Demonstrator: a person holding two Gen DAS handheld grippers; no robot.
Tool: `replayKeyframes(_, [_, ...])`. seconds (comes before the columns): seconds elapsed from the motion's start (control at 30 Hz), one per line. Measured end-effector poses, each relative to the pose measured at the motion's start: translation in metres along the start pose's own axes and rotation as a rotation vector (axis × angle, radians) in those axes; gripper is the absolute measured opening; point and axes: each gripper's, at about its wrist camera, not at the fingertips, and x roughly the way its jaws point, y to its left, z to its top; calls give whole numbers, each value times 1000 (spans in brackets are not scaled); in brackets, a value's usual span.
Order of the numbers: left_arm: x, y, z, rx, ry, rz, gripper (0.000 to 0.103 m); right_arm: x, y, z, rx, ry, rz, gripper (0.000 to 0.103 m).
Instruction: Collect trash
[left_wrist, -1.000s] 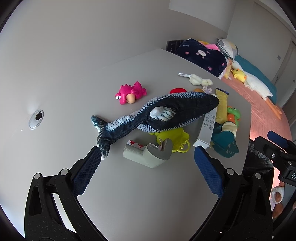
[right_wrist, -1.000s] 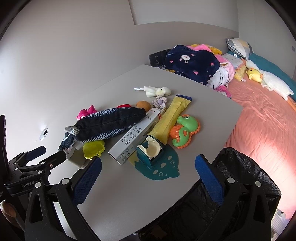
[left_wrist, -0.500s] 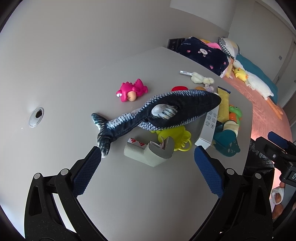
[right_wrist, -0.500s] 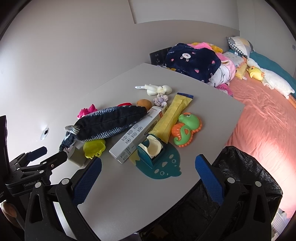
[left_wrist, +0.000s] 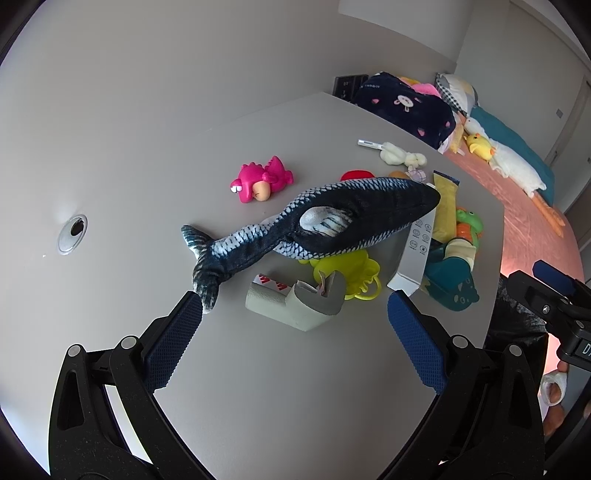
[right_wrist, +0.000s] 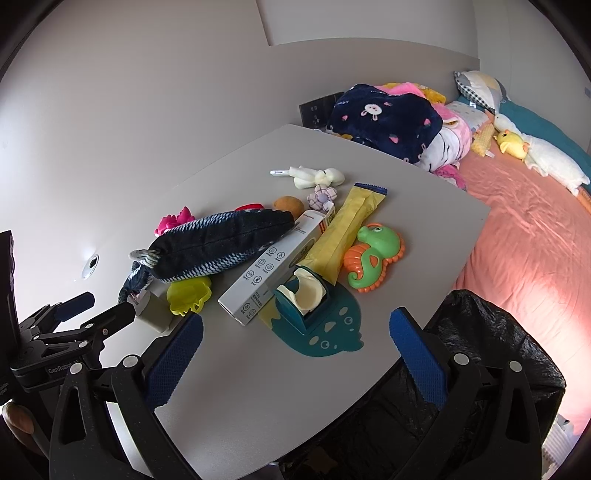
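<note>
Both grippers over the near counter (right_wrist: 258, 387) edge, nothing held. Left gripper (left_wrist: 295, 321) jaws wide apart, aimed at the grey foam scrap (left_wrist: 295, 306) just ahead, beside the plush fish (left_wrist: 332, 221) tail. Right gripper (right_wrist: 295, 339) jaws wide apart too, facing the teal mat (right_wrist: 325, 339). Long white box (right_wrist: 273, 266) and yellow sachet (right_wrist: 347, 229) lie side by side, touching, mid-counter among toys. Black trash bag (right_wrist: 491, 347) hangs open at the counter's right edge, by the bed (right_wrist: 535, 240).
</note>
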Motion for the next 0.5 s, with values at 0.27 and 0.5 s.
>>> replayKeyframes(0.27, [0,-1,-1,0,1,1,97,1,0,-1,0,3,1,101])
replayKeyframes(0.5, [3,-3,-1,15,7,2,97,4,-1,-3,2,9,5,101])
